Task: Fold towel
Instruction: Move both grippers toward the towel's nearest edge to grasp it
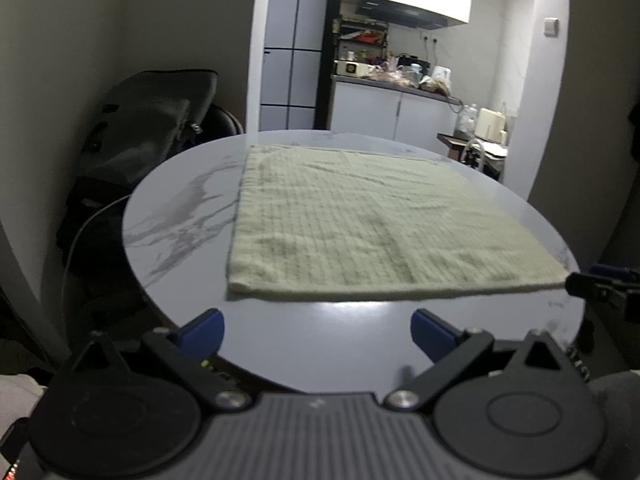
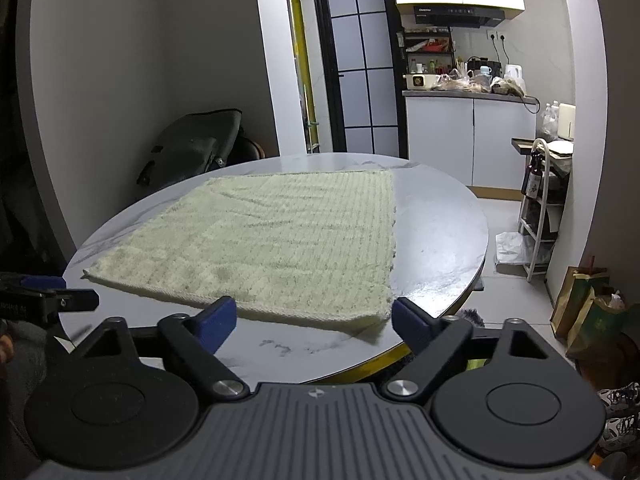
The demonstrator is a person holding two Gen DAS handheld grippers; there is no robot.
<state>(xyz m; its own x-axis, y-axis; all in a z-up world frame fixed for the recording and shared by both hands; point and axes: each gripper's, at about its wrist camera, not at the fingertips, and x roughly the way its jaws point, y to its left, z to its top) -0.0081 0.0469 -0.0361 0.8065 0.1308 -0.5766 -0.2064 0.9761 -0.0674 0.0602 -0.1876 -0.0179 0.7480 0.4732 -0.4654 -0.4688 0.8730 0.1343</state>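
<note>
The towel (image 1: pixel 372 224) lies flat on the round table (image 1: pixel 180 216), nearer its right side in the left wrist view. The left gripper (image 1: pixel 317 330) sits before the towel's near edge, apart from it. The right gripper (image 2: pixel 313 320) straddles the near right corner (its tips either side). Behind the table stand a bag (image 2: pixel 192 148), a door (image 2: pixel 360 68) and a counter (image 2: pixel 468 132).

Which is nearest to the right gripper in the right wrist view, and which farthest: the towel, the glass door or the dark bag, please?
From the right gripper, nearest first:
1. Towel: straight ahead on the table, its near corner between the open fingers.
2. Dark bag: beyond the table, to the left.
3. Glass door: farthest, behind the table, centre.
</note>
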